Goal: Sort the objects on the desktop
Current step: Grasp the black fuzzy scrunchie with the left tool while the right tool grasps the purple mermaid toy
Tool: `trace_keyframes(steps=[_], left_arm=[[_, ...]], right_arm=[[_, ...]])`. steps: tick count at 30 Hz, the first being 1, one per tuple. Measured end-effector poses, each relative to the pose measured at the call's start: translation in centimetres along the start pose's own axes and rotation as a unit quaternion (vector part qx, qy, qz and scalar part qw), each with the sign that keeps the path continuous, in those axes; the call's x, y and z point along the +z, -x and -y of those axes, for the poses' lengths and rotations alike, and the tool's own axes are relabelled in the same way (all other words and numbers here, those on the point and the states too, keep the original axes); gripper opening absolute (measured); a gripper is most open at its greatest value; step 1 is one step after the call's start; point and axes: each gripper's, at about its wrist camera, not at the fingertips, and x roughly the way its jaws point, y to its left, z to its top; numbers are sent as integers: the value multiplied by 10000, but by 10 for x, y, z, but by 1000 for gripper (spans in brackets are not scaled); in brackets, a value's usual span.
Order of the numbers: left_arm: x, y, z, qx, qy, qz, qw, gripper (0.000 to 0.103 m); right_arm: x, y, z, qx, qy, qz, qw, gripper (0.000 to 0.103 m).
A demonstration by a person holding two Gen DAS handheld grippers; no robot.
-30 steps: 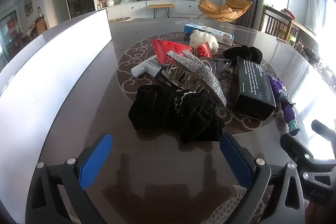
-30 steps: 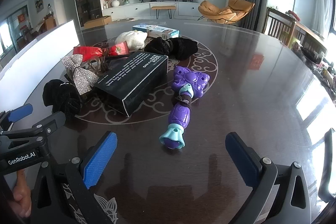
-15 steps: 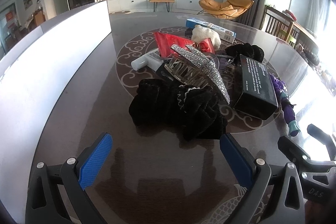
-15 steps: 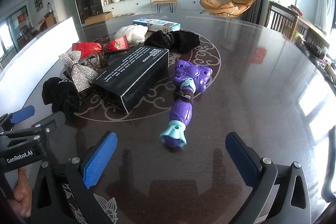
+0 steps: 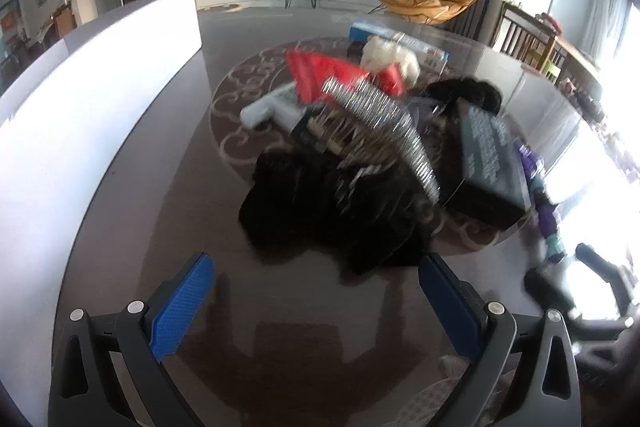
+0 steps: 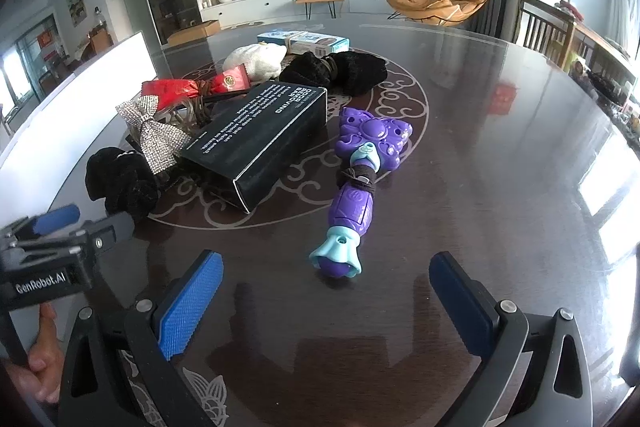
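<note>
A pile of objects lies on the dark round table point(image 6: 500, 187). My left gripper point(image 5: 316, 291) is open and empty just short of a black fuzzy scrunchie point(image 5: 336, 211); behind it lies a rhinestone bow clip point(image 5: 380, 119). My right gripper point(image 6: 326, 291) is open and empty just short of a purple toy wand point(image 6: 356, 187). A black box point(image 6: 260, 143) lies left of the wand. The left gripper also shows in the right wrist view point(image 6: 52, 239).
A red packet point(image 6: 180, 89), a white plush point(image 6: 256, 61), a second black scrunchie point(image 6: 340, 71) and a blue-white box point(image 6: 308, 43) lie further back. A white board point(image 5: 80, 115) stands along the table's left side. The left wrist view is blurred.
Both grippers have moved a little forward toward the pile. The objects have not moved. Both stay open.
</note>
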Motion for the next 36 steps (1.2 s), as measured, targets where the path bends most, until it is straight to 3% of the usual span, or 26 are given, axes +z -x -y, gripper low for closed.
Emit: trace_keyframes(steps=[2,4,9,14,18,23,27,29,32,36], left_arm=[[9,8,3,-161,90,157,9997,103],[19,7,8,-77,84,275,9996,103],[30,-24,10,529,-150,-248,9982,103],[11,-15,-19,652,-231,-262,9973,103],[5,-9,-36,495,-270,-306,9979,103],[18,-17,-20,185,-469,-374,9980,103],[28,-35,-3,498,-691,-488,9952,103],[33,-41,-4,519,-569,-539,9956,103],[33,-46,-15,254,-234,-584,9977,103],[37,-51,-15,299,-250,-657,9971,103]], right_arm=[[0,0,0,14,3,1,10000,103],[0,0,-1,16,-1,2,10000,103],[-1,0,0,26,2,-51,10000,103],[-2,1,2,46,-27,-24,10000,103],[-1,1,3,45,-53,-35,10000,103],[0,-1,8,137,-183,-101,9997,103],[-2,12,28,709,-464,78,9964,103],[2,19,41,573,-550,151,9967,103],[23,13,54,556,-598,-188,9965,103],[57,-15,41,483,-200,-742,9959,99]])
